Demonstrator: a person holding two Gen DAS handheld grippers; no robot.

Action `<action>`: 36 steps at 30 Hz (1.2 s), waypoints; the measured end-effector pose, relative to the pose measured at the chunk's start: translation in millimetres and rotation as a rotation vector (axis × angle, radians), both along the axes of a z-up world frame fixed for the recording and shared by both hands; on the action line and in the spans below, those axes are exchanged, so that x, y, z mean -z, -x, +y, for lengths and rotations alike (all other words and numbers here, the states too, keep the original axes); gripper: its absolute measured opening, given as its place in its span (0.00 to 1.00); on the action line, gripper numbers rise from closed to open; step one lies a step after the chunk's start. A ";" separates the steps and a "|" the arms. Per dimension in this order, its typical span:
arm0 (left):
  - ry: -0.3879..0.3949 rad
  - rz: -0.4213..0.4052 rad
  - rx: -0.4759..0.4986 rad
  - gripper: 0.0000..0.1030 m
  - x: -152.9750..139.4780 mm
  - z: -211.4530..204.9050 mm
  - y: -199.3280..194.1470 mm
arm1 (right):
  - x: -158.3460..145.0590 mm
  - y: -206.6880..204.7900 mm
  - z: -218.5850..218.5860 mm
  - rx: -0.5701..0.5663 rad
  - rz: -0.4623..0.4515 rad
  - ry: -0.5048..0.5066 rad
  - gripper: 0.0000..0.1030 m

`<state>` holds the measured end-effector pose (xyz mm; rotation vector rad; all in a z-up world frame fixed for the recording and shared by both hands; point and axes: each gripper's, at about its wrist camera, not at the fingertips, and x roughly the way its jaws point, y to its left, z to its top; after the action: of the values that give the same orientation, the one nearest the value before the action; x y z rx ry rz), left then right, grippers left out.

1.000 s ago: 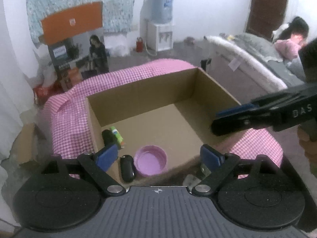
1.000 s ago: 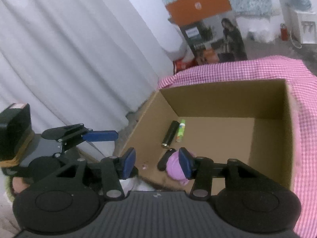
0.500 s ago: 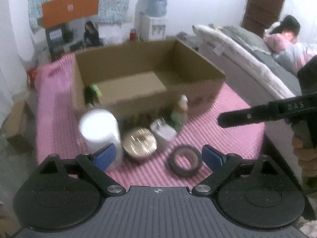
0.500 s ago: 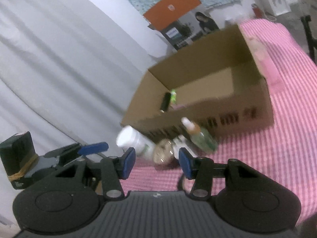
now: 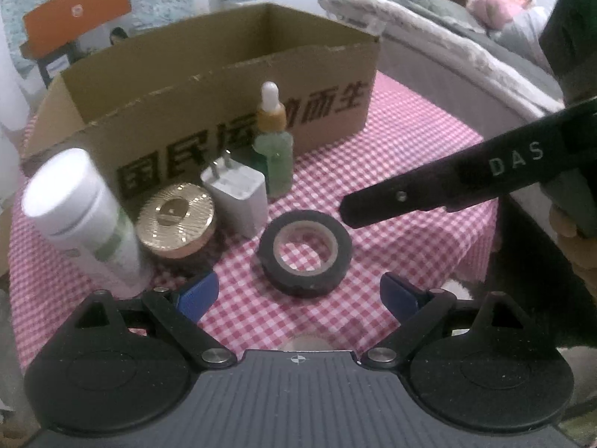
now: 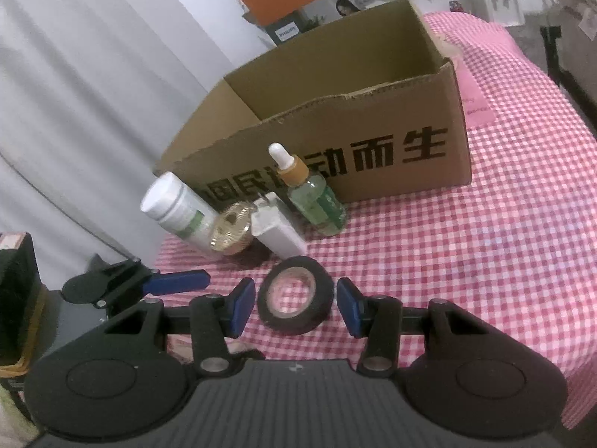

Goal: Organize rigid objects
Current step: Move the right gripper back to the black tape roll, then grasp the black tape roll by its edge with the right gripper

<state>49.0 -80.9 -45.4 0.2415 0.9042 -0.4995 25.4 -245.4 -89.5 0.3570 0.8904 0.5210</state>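
A black tape roll lies flat on the pink checked cloth in front of a cardboard box. A white bottle, a gold round tin, a white plug charger and a green dropper bottle stand by the box's front wall. My right gripper is open, its pads on either side of the tape roll. My left gripper is open and empty, just short of the roll.
The table's left edge drops off by a white curtain. A bed with a person lying on it stands to the right. The right gripper's finger crosses the left wrist view.
Both grippers pulled back out of the box and dropped low in front of it. The right gripper now straddles the tape roll.
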 end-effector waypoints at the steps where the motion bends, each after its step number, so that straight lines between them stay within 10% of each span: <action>1: -0.005 0.002 0.002 0.91 2.3 -0.8 -0.4 | 1.5 -1.8 2.4 -0.003 -0.003 0.011 0.50; 16: -0.012 0.031 0.035 0.63 17.5 -10.9 -16.4 | 22.0 -24.0 31.5 -0.078 -0.015 0.182 0.31; 36: -0.031 0.035 0.057 0.68 19.4 -33.9 -28.8 | 22.7 -34.0 22.6 -0.087 -0.026 0.218 0.24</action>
<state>77.9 -114.9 -64.7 0.2881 0.9417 -0.5446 59.4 -222.7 -112.2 0.1138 0.9309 0.5022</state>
